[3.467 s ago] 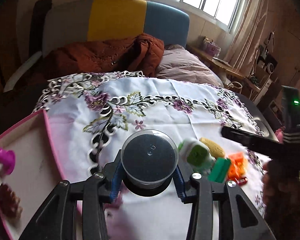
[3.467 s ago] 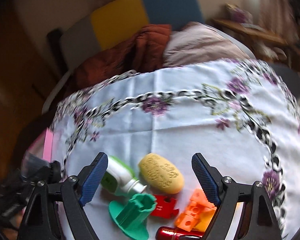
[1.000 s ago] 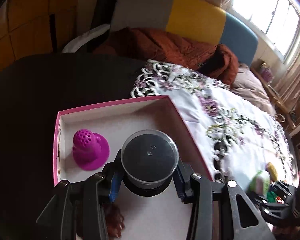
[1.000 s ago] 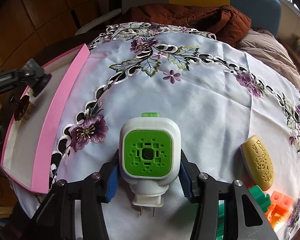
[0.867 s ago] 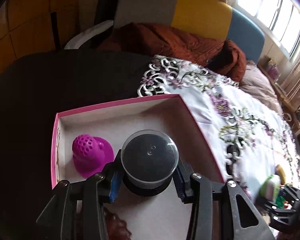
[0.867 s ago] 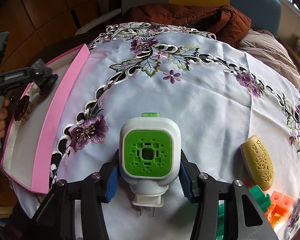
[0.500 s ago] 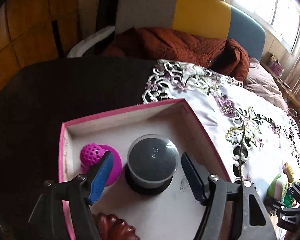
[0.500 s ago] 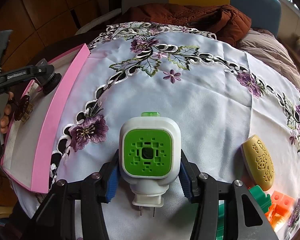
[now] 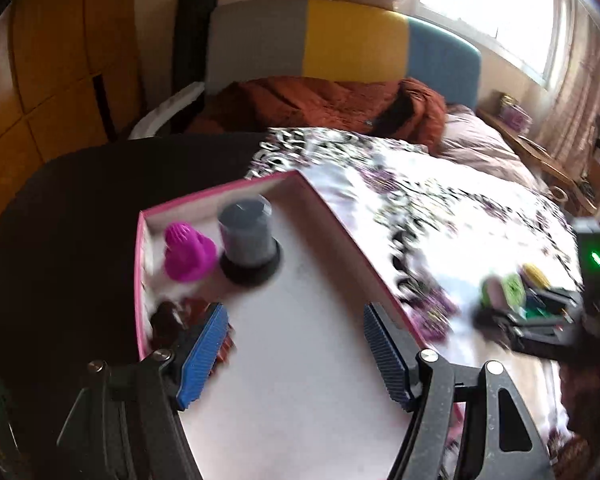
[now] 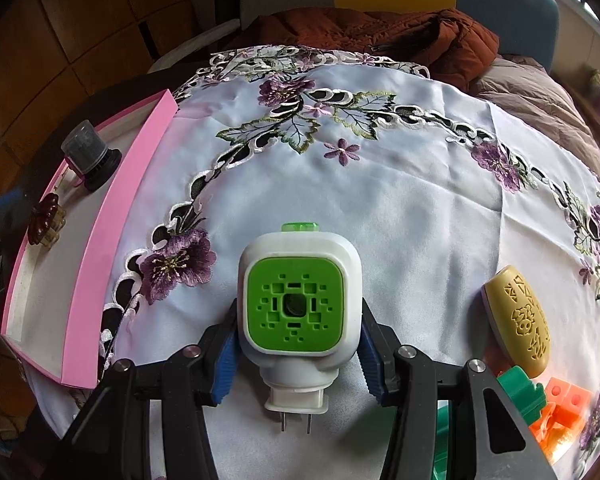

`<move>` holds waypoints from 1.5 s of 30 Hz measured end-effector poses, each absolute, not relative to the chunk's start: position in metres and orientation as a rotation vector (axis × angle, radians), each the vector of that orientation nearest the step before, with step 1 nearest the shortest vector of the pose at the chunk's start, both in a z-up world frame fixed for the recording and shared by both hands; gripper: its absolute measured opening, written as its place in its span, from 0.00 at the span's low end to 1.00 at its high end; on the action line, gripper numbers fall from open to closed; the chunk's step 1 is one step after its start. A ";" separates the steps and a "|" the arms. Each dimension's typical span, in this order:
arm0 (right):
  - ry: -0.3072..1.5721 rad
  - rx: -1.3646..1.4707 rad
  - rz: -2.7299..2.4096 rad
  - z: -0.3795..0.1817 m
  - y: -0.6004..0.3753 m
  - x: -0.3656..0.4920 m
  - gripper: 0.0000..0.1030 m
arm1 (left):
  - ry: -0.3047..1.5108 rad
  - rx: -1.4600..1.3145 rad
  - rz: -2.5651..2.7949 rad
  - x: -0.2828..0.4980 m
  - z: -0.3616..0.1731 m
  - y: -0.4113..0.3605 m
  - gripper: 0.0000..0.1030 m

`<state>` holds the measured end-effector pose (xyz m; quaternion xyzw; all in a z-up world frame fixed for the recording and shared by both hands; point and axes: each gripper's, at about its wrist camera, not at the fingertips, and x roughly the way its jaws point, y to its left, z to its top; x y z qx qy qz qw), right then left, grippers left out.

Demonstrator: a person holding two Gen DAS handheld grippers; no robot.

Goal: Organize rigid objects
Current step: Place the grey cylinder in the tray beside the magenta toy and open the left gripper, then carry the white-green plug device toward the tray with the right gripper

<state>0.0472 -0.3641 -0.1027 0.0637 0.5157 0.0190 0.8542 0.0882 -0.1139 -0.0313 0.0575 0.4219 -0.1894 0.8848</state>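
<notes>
Since half a second ago, the left gripper (image 9: 294, 354) has backed away from the dark lidded jar (image 9: 247, 236), which now stands alone in the pink-walled box (image 9: 342, 228), upper centre of the left wrist view. Its blue pads (image 9: 202, 354) stand wide apart with nothing between them, over the box's white floor. A magenta knobbed piece (image 9: 186, 250) stands just left of the jar, touching or nearly so; blur prevents a firmer reading. A dark brown piece (image 9: 168, 318) lies at the box's left wall, lower down.

Right gripper (image 10: 298, 354) is clamped on a white plug-in unit with a green face (image 10: 298, 304), lower centre of the right wrist view, prongs pointing down, held over the embroidered tablecloth (image 10: 400, 184). At lower right of that view, a yellow oval piece (image 10: 518, 324) lies on the cloth, with a green block (image 10: 520, 394) and orange blocks (image 10: 562, 408) below it. The box appears at left edge, jar in its upper end.
</notes>
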 end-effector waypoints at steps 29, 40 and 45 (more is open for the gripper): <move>1.009 0.151 -0.086 -0.104 -0.351 0.038 0.52 | 0.922 0.054 -0.420 0.023 -0.043 -0.088 0.69; 1.049 0.147 -0.143 -0.098 -0.344 0.041 0.49 | 0.965 -0.052 -0.379 0.022 -0.051 -0.055 0.68; 0.994 0.164 -0.126 -0.076 -0.334 0.039 0.44 | 0.967 -0.085 -0.363 0.022 -0.051 -0.042 0.68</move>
